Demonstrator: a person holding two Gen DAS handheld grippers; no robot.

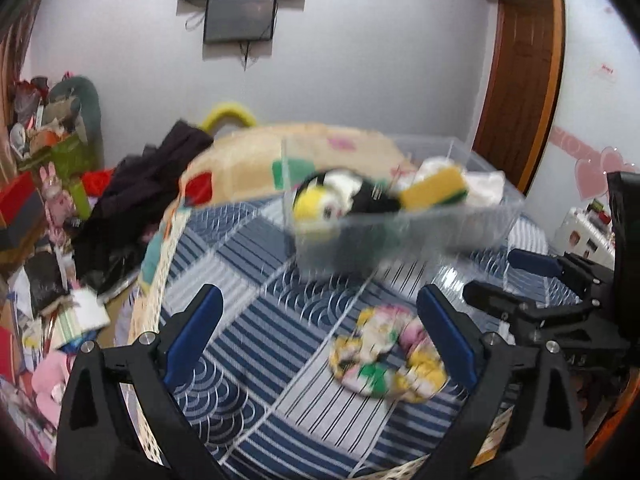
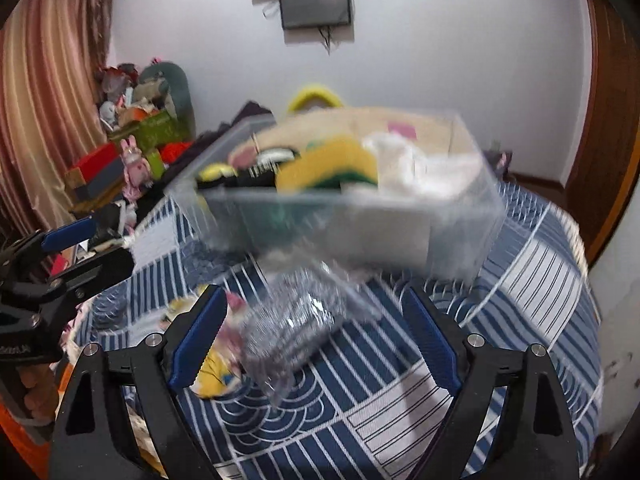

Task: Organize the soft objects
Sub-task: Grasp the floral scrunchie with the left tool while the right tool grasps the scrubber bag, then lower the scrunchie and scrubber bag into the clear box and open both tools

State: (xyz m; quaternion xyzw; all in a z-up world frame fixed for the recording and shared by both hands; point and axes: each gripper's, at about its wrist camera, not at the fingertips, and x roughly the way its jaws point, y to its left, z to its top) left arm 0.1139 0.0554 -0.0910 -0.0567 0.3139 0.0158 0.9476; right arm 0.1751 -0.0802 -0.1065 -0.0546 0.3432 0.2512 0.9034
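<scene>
A clear plastic bin [image 1: 472, 232] [image 2: 360, 224] stands on the blue patterned bed. It holds a black-and-yellow plush [image 1: 336, 200], a yellow-green sponge [image 1: 436, 190] [image 2: 332, 164] and white cloth [image 1: 480, 188] [image 2: 420, 168]. A floral scrunchie [image 1: 384, 356] lies on the bed, between my left gripper's fingers and near the right one. My left gripper [image 1: 320, 332] is open and empty. My right gripper [image 2: 316, 336] is open; a blurred silvery metal scourer [image 2: 296, 328] sits between its fingers, apart from both pads. The scrunchie [image 2: 216, 372] shows beside the left pad.
A beige cushion [image 1: 280, 156] and dark clothes [image 1: 152, 184] lie at the bed's far end. Cluttered boxes and toys [image 1: 44, 184] fill the floor on the left. A wooden door [image 1: 524, 80] stands at the right. A screen [image 2: 316, 0] hangs on the wall.
</scene>
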